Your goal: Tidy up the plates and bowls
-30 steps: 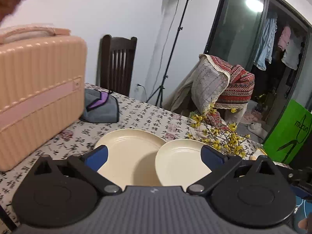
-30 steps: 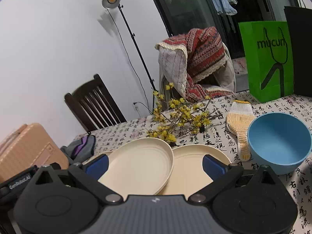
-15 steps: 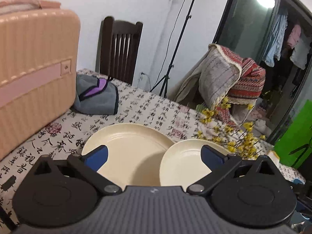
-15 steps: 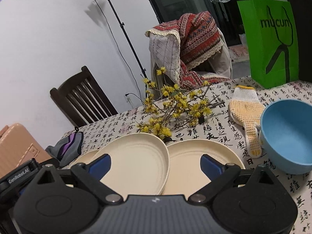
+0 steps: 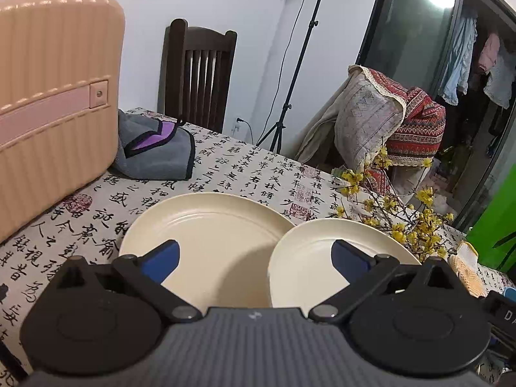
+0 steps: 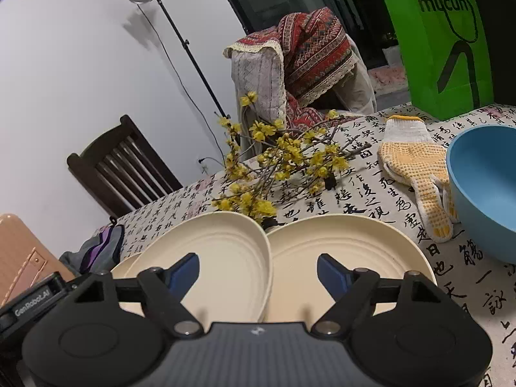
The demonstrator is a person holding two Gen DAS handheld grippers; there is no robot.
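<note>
Since the frame half a second earlier, both cameras had come lower and closer to the plates, which filled more of each view; the pink suitcase [image 5: 54,103] loomed larger at the left, and the plates themselves lay as before.

The left gripper [image 5: 254,254] hovered low over the worktop [image 5: 96,213], its fingers [image 5: 161,258] spread wide and released, holding nothing, straddling the seam between two cream plates. The right gripper [image 6: 258,271] hovered likewise, its fingers [image 6: 185,272] parted and empty above the plates.

Taking the middle plate [image 6: 225,258] as landmark: its left edge lay over the left plate [image 5: 200,232], and its right edge overlapped the right plate [image 6: 348,245]. Right of that, well apart from the middle plate, stood a blue bowl [image 6: 483,187], with a knitted yellow-dotted glove [image 6: 416,167] just beside the bowl. Just behind the middle plate lay a spray of yellow blossom branches [image 6: 283,161]. Farther left of it, a grey and purple cloth [image 5: 154,148] rested against the suitcase. Beyond the worktop stood a dark wooden chair [image 5: 196,74], a light stand [image 6: 180,42], a blanket-draped chair [image 6: 300,61] and a green bag [image 6: 441,42].
</note>
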